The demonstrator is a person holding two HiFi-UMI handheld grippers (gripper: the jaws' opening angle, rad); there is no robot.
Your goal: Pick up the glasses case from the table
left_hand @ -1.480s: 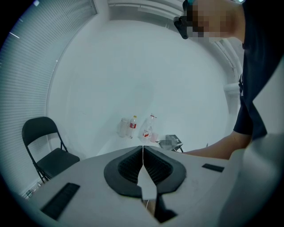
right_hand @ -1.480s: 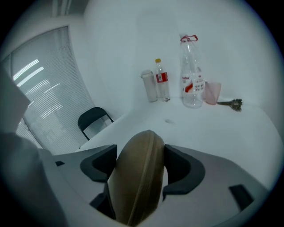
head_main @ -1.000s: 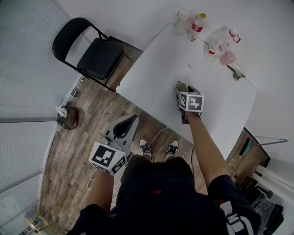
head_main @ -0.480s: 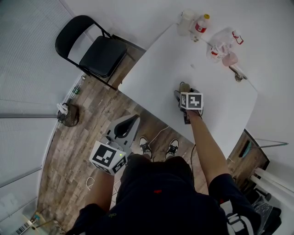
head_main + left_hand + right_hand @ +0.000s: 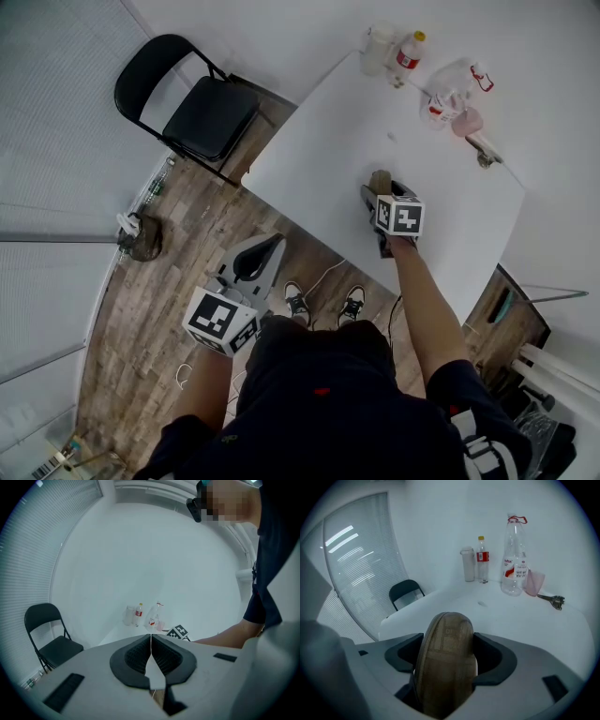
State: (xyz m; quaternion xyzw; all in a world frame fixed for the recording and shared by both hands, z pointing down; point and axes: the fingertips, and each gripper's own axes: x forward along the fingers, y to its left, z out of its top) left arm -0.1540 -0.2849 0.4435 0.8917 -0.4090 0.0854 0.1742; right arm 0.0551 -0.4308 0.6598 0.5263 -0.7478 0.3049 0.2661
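The brown, wood-patterned glasses case stands on edge between the jaws of my right gripper and fills the gap, with both pads against its sides. Those jaws have just been opening. In the head view the right gripper is over the near part of the white table, and the case's tip pokes out past it. I cannot tell whether the case is clear of the table. My left gripper hangs off the table over the wooden floor, its jaws shut on nothing.
At the table's far end stand a white container, a red-labelled bottle, a clear bottle and a pink cup, with a small metal tool nearby. A black folding chair stands left of the table.
The right gripper has shifted slightly to the right over the table with the case between its jaws. The left gripper has stayed where it was.
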